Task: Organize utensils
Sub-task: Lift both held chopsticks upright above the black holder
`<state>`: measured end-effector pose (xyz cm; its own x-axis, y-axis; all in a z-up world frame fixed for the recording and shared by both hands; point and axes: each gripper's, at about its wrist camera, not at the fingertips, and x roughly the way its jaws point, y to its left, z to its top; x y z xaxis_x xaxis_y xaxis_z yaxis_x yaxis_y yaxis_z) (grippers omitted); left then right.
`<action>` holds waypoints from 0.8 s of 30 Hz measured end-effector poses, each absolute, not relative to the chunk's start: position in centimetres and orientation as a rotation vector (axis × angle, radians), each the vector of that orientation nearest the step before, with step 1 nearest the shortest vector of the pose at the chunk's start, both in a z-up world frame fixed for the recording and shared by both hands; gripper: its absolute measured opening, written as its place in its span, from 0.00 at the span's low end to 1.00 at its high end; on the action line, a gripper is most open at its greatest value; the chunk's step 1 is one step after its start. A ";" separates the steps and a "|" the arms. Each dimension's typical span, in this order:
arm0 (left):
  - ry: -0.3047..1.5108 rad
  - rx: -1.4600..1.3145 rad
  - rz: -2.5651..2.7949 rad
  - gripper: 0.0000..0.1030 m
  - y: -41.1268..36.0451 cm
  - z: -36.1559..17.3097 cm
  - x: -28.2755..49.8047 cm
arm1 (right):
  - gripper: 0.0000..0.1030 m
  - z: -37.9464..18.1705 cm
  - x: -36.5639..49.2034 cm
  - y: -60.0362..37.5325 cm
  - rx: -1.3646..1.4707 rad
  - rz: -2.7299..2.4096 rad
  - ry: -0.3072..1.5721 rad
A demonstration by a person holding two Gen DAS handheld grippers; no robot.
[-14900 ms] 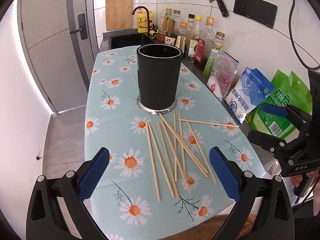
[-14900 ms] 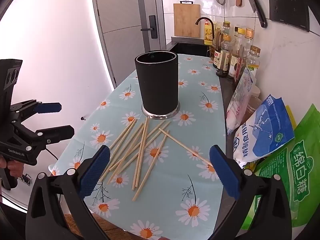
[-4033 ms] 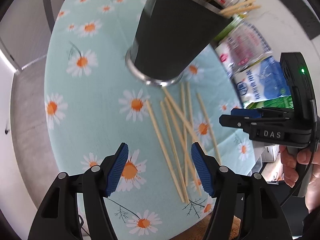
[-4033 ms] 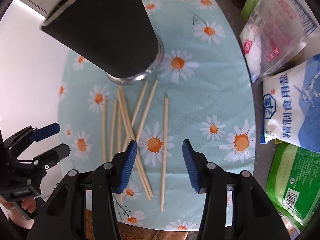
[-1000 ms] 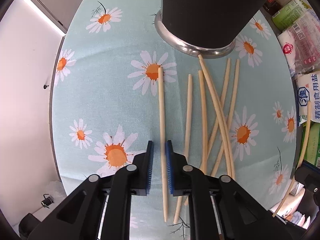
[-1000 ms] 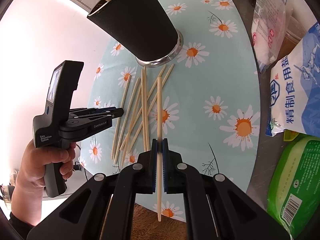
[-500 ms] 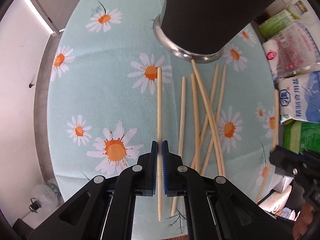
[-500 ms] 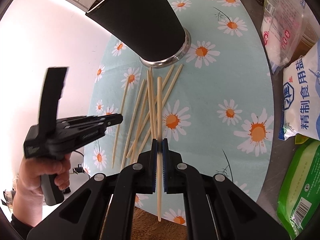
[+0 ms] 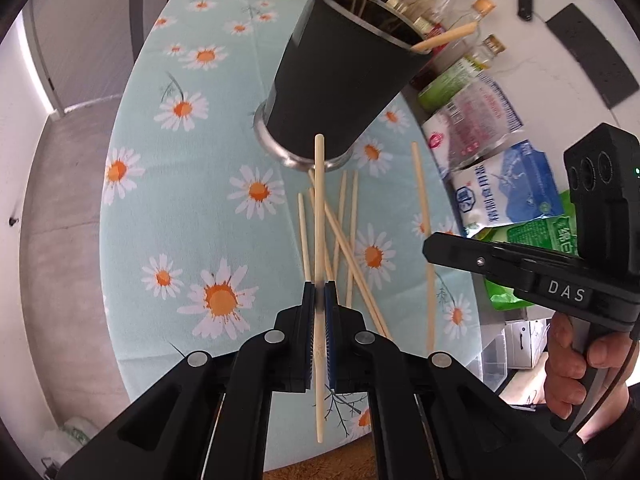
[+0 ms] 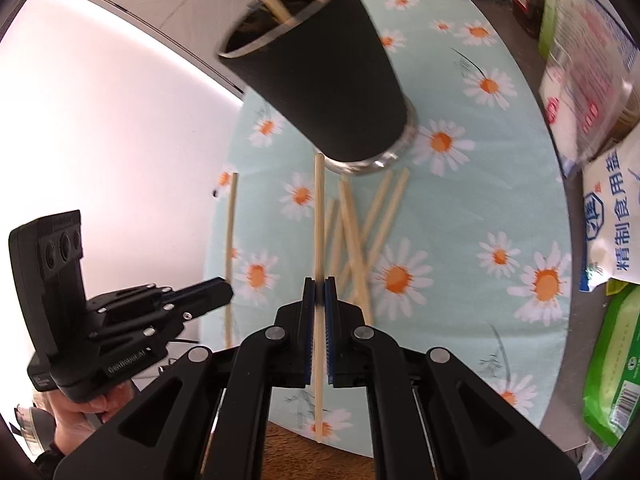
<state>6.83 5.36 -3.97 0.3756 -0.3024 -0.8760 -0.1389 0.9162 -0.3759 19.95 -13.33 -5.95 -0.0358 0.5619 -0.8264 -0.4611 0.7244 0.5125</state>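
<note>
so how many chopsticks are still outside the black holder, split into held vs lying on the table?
Held chopsticks: 2, one in the left hand-held gripper, one in the right hand-held gripper
Loose chopsticks on the table: 5
Total outside the black holder: 7

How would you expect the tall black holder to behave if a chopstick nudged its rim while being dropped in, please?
The black holder is tall with a narrow metal base, so it might rock. It already holds chopsticks leaning on one side, shifting weight slightly. The tablecloth could let it slide.
</note>
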 end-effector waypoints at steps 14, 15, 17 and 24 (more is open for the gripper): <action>1.002 -0.298 -0.165 0.04 6.6 0.4 8.6 | 0.05 -2.1 19.8 -12.3 0.186 0.825 1.180; 0.996 -0.303 -0.167 0.04 6.8 0.6 8.8 | 0.05 -1.8 19.9 -12.4 0.198 0.824 1.175; 0.986 -0.309 -0.168 0.04 7.1 1.1 9.2 | 0.05 -1.0 20.0 -12.4 0.204 0.831 1.151; 0.877 -0.309 -0.192 0.04 8.1 3.9 10.4 | 0.05 3.9 19.9 -11.9 0.260 0.951 0.926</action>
<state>10.41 8.06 3.93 0.6262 -0.2897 -0.7239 0.0385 0.9388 -0.3423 19.86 -11.92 3.91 0.2459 0.7892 -0.5627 -0.5833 0.5841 0.5644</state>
